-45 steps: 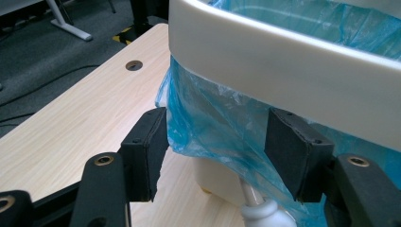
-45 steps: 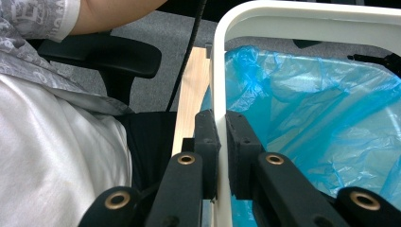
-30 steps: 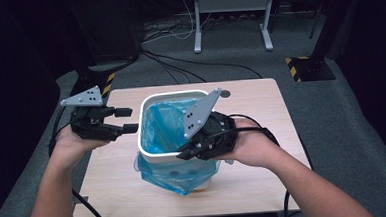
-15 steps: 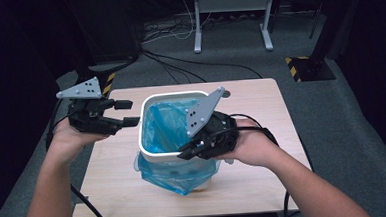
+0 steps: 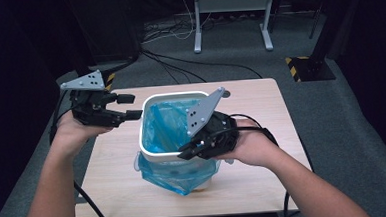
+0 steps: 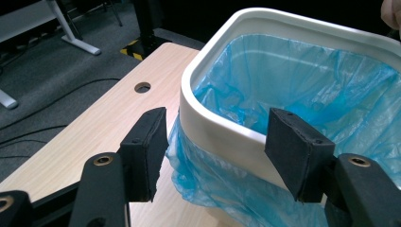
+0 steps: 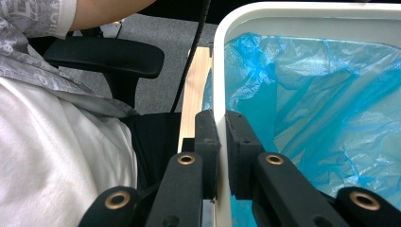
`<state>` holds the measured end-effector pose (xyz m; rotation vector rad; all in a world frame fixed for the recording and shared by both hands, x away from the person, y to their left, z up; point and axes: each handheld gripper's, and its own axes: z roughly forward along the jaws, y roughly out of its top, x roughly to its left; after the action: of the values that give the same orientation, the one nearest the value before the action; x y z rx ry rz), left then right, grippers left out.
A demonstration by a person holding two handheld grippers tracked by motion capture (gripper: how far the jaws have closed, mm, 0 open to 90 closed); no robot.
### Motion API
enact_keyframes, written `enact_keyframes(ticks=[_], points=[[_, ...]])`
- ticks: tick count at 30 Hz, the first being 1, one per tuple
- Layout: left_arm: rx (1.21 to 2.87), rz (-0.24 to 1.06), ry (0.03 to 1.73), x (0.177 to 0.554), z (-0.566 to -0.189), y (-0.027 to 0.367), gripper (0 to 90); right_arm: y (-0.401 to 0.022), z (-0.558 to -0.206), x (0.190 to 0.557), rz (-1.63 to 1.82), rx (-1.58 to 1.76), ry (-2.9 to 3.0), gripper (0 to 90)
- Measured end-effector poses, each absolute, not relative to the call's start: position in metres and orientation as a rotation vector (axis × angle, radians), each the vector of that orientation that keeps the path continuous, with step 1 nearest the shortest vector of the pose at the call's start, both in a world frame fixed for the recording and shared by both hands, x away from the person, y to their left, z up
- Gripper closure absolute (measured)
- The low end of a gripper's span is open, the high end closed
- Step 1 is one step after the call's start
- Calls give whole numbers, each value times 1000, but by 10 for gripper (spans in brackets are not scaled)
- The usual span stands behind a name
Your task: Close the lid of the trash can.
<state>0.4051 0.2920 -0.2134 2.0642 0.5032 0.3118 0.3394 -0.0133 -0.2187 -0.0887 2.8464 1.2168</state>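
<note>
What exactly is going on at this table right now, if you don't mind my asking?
A person is fitting a blue bag into a white bin on the wooden table, with a tool in each hand. The right tool is clamped on the bin's near rim, holding it. The left tool hangs open beside the bin's left corner, jaws on either side of the rim without touching it. Part of the bag is folded over the rim and hangs down the outside.

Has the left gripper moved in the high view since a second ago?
Yes. The left gripper has shifted up the frame and toward the white bin; its open jaws now reach the bin's left rim.
</note>
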Motion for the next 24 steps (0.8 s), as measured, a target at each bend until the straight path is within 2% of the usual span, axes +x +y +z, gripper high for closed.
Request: enact_keyframes(ticks=[24], points=[[2062, 233, 553, 436, -232, 277, 375, -14, -224, 339, 1229, -85, 2840, 843]])
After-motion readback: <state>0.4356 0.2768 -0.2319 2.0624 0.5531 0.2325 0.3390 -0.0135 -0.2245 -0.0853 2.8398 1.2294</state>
